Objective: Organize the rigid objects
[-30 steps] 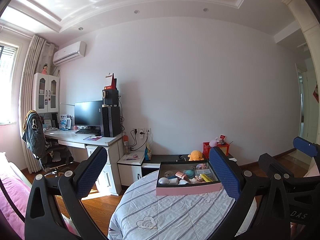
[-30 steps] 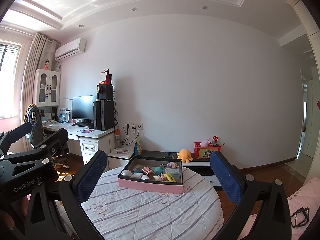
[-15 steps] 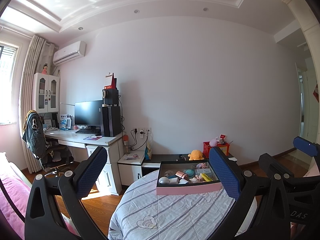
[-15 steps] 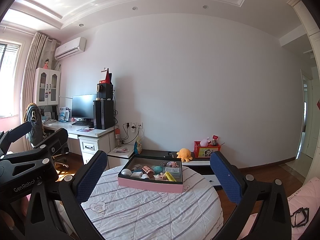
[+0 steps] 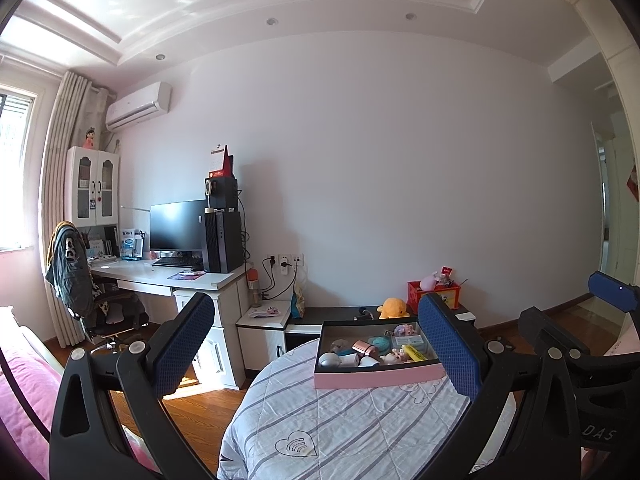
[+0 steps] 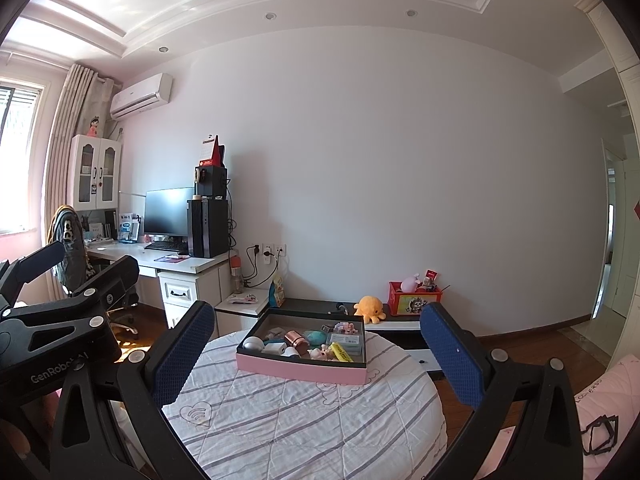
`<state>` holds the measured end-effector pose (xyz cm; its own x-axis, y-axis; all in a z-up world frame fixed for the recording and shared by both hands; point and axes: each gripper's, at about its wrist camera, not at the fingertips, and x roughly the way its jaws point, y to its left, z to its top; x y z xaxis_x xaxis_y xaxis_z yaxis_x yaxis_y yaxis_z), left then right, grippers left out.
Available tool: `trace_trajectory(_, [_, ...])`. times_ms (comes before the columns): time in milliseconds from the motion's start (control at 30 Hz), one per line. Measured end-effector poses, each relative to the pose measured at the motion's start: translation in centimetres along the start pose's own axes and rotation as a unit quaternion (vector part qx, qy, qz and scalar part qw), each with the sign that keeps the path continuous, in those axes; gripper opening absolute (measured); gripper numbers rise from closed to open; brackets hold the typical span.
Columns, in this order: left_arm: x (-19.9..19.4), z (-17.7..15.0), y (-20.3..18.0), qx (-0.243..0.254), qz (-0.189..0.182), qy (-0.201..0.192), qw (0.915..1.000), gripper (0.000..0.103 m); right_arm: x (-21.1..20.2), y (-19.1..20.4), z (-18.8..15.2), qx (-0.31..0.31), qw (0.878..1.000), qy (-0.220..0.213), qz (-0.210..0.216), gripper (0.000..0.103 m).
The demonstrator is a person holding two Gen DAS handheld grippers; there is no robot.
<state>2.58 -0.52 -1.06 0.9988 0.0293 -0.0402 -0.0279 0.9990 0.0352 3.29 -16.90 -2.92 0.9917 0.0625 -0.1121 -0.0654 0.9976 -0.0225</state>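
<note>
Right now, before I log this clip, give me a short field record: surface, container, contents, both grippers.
surface: round table under a striped white cloth
container: pink box, open top, on the table's far half
contents: silver ball, copper cylinder, yellow marker, teal round item, more small items too small to name
left gripper: open, empty, short of the box
right gripper: open, empty, short of the box

White wall point(image 6: 400, 160), wooden floor point(image 5: 192, 412), desk point(image 6: 176, 264), window point(image 5: 12, 160)
</note>
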Motion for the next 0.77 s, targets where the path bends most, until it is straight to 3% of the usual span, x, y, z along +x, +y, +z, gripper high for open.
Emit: trace_trajectory(767, [-0.40, 0.40, 0.28, 0.007, 0.000, -0.008, 0.9999, 0.103, 0.26, -0.11, 0.13, -0.002, 1.000, 0.004, 0.002, 0.103])
